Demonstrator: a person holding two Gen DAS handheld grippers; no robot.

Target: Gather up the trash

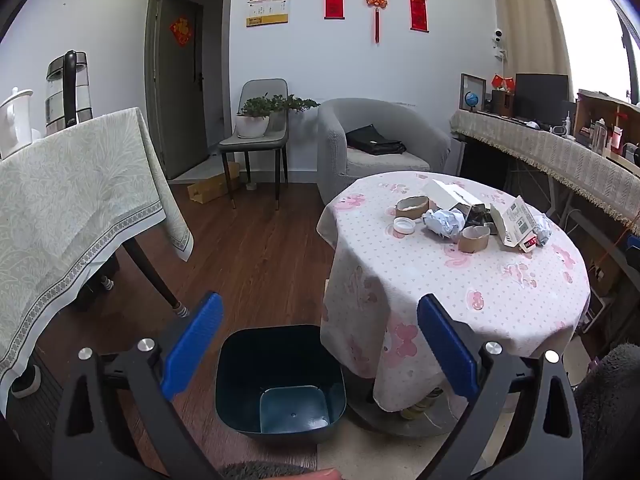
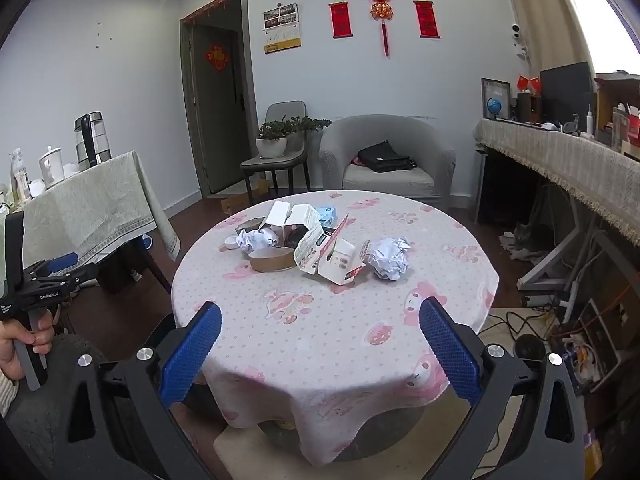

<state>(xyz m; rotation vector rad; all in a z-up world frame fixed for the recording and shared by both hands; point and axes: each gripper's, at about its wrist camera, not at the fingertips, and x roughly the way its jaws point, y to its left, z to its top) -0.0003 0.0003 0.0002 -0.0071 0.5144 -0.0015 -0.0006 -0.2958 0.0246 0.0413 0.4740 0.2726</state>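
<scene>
**Both grippers empty, the trash waits on the round table**

My left gripper [image 1: 320, 344] has its blue fingers spread wide with nothing between them, and my right gripper [image 2: 320, 348] is the same, wide apart and empty. No piece is picked yet, I judge, so the step in hand is the first reach.

The trash is in one heap on the round table [image 2: 460, 280] with the pink cloth, in the middle of the right wrist view. I see a crumpled paper ball [image 2: 389, 258] at the right of the heap, apart from the rest, then a white carton [image 2: 334, 258] lying on its side, a brown cardboard ring [image 2: 272, 260] in front, and a second paper ball [image 2: 256, 239] to the left of it. The dark bin [image 1: 280, 380] stands on the floor at the bottom centre of the left wrist view, just beside the hanging cloth, and it looks empty.

To do this well, I think I should take the separate paper ball first with the right gripper, because nothing leans on it. I would come down over it, close softly so it does not slip out, and lift clear before carrying it toward the bin. The cloth could be dragged if a finger catches it, so I should keep the tips just above the fabric.
</scene>
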